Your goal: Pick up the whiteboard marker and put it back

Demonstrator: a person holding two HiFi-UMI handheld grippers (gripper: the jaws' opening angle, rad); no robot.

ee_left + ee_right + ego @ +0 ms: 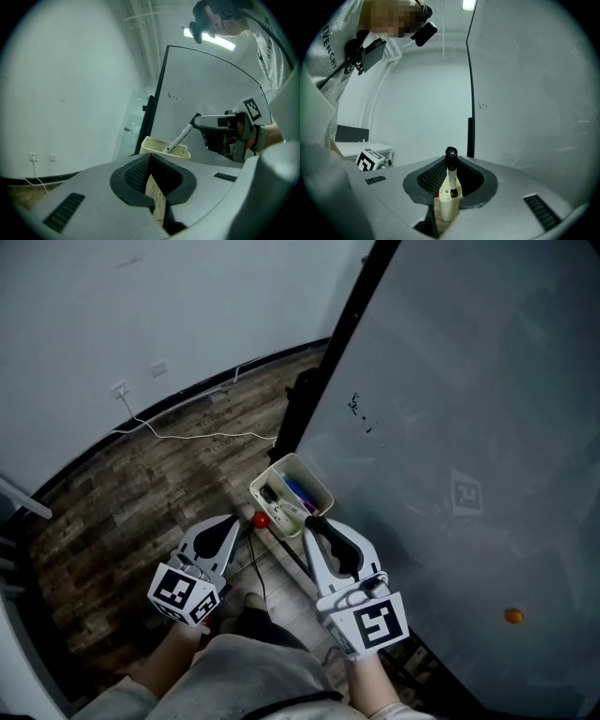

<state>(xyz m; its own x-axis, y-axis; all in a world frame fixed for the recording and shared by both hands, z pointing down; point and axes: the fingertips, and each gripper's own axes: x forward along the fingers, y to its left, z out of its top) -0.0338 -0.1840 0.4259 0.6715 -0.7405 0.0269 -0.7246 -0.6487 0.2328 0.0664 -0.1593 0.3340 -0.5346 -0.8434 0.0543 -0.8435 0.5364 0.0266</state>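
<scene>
Meanwhile the left gripper (232, 521) waits beside the tray (281, 465), jaws together and empty, likely to stay clear. The right gripper (316, 523) pinches the marker (180, 136) by its top, slanted so its lower end can enter the tray.

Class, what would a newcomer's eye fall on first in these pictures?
The right hand-held gripper grips a whiteboard marker, slanted with its lower end at the cream tray in the middle of the head view. To the right, the big grey whiteboard fills much of that view.
</scene>
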